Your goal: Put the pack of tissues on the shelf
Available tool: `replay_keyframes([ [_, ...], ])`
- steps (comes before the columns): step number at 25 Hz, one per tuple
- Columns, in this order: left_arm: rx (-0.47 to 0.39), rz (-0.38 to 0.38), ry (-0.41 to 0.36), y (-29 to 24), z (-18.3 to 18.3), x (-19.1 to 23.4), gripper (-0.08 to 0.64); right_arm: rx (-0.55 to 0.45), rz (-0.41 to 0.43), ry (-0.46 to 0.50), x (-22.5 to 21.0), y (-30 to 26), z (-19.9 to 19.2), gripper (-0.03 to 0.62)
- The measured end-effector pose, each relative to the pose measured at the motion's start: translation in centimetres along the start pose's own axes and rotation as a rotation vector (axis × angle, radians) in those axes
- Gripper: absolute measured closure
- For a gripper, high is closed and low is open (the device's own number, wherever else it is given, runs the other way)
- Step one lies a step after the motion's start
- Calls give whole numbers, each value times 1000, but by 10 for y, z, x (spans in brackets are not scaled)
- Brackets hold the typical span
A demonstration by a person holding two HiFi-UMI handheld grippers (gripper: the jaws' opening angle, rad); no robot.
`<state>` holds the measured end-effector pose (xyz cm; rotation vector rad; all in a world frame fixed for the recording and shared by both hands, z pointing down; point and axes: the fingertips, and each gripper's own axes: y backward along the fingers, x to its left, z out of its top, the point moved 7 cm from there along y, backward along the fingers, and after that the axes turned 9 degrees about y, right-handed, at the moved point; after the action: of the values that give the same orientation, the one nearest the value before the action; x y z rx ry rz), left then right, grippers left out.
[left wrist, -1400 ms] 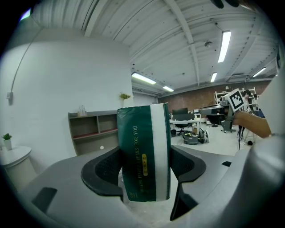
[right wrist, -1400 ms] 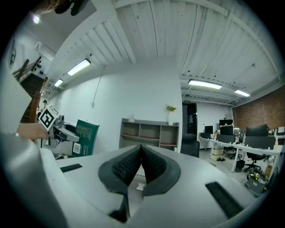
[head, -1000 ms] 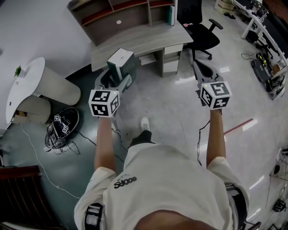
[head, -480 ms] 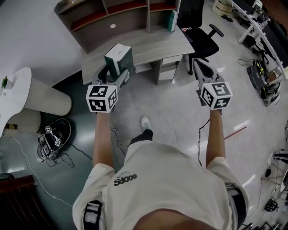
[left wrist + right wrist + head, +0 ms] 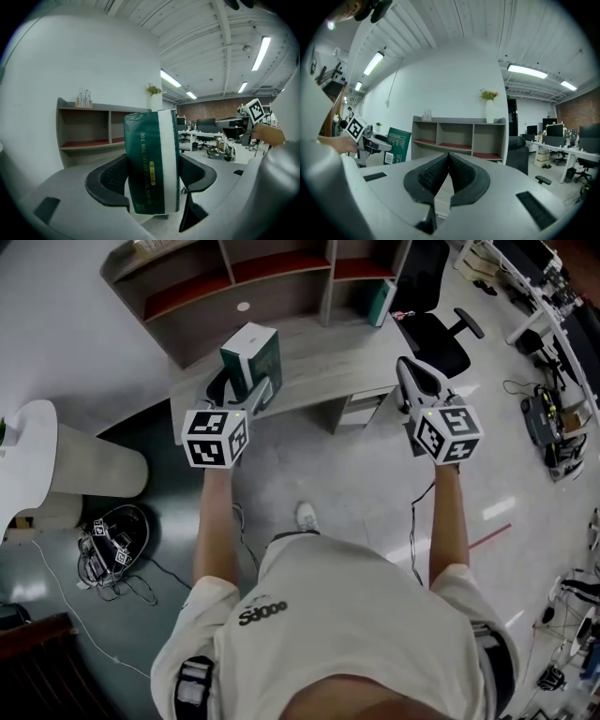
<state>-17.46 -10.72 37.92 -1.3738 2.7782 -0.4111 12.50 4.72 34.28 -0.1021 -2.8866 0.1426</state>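
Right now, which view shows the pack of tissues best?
The left gripper view: the pack of tissues stands upright at centre in the left gripper, print readable. The head view shows it small from above; the right gripper view, small at left.

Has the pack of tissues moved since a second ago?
Yes. The pack of tissues, in the left gripper, went forward: from the desk's front edge to over its top, nearer the shelf.

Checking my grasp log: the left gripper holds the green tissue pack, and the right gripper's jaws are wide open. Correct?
Not quite. The jaws of the right gripper are shut together with nothing between them, as the right gripper view shows. The left gripper does hold the green tissue pack.
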Motion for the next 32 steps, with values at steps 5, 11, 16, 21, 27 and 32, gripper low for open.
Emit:
replay_keyframes([
  [5,14,-3,25,-36,3,31,224,-20,12,-40,-7,-41,2,589],
  [11,5,-20,36,-64,13,41,224,17,-10,-12,-21,-65,3,589],
  [16,-17,1,39,-84,24,55,224,8,1,7,-32,-94,5,589],
  [21,-40,61,37,-119,41,69,225,-24,50,9,-66,-146,5,589],
  [27,-74,161,47,-173,72,85,225,-84,170,33,-115,-228,13,589],
  [32,-90,265,66,-210,94,96,225,-104,285,43,-148,-296,19,589],
])
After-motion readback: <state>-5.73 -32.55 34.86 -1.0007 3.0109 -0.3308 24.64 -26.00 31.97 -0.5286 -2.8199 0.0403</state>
